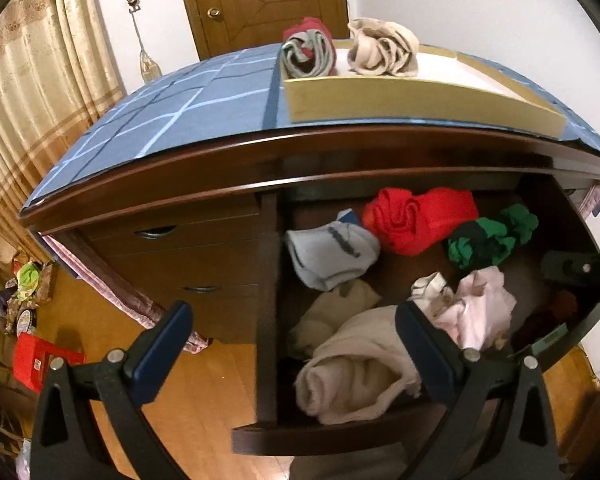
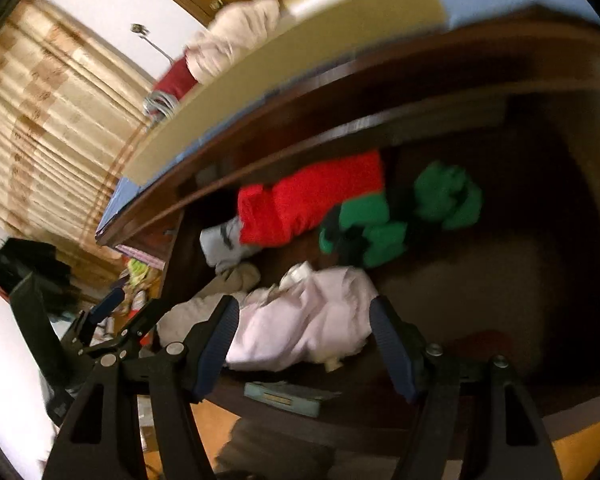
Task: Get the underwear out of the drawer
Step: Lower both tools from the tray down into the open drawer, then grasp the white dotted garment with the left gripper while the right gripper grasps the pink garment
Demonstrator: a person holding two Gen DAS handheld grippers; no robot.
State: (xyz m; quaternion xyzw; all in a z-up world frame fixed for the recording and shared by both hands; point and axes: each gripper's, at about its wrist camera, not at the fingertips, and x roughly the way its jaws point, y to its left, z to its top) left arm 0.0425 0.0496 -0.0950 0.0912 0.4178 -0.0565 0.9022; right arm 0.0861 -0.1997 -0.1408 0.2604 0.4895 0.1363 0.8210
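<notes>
the open drawer (image 1: 580,332) holds a loose heap of rolled underwear: a red piece (image 1: 416,216) and a green-and-black piece (image 1: 488,240) at the back, a pale blue piece (image 1: 332,254) to their left, a cream roll (image 1: 356,372) at the front left and a pale pink piece (image 2: 300,320) at the front centre. two pieces already sit in the cardboard tray (image 1: 400,100) on the cabinet top.

the right gripper (image 2: 304,344) hangs over the drawer front with its jaws spread wide, one on each side of the pale pink piece; the pads do not press on it and it holds nothing. the left gripper (image 1: 292,344) is also spread wide and empty, its right finger over the cream roll and its left finger outside the drawer, over the floor.

likely faults from here:
- the pink piece lies against the cream roll and a small white item; a closing grip can catch a fold of a neighbour and drag two pieces out.
- the fabric is soft and bunched; a shallow pinch can take only a top fold, which then unrolls or slips free on the lift.
- a deep descent can drive a finger into the drawer front or bottom.
- the right view is blurred, so exact pad clearance cannot be judged.
- the two grippers work close together and may collide.
</notes>
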